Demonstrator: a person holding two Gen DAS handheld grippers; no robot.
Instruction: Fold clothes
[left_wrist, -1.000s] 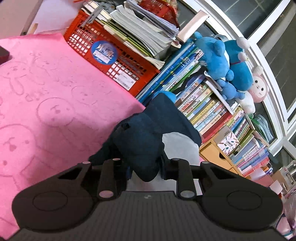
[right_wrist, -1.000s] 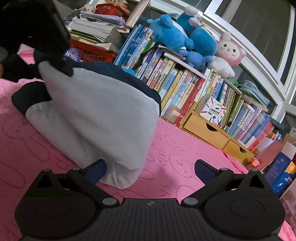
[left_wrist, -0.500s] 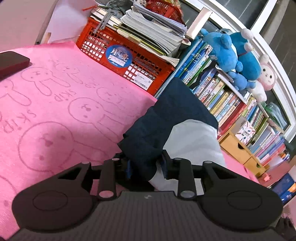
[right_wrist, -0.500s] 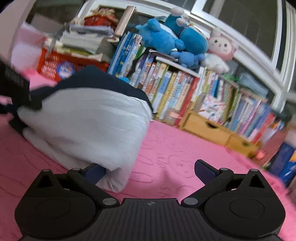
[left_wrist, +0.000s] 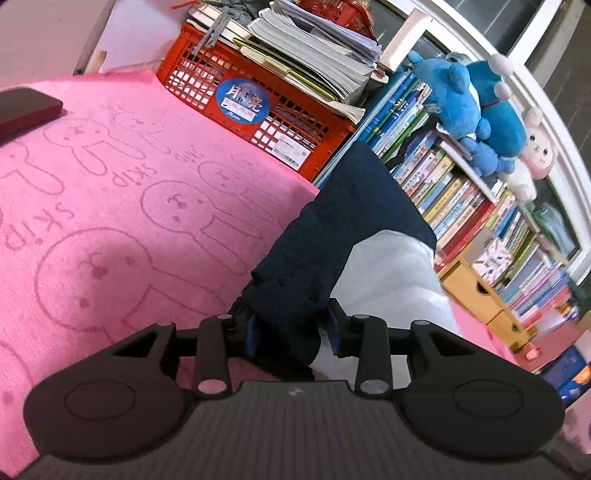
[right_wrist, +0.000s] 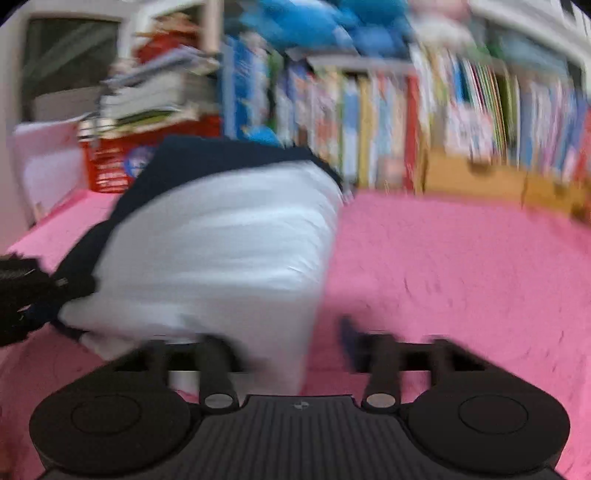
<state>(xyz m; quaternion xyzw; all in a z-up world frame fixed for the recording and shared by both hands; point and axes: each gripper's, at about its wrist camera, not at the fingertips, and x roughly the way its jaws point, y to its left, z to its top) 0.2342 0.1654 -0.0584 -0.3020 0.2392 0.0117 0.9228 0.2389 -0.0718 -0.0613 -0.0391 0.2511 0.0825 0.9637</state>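
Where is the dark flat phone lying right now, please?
In the left wrist view, the dark flat phone lies at the far left edge on the pink bunny-print cloth, left of the red plastic crate.

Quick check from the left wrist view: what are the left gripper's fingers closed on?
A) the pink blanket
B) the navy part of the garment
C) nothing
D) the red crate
B: the left gripper has its fingers pinched on the garment's dark navy fabric.
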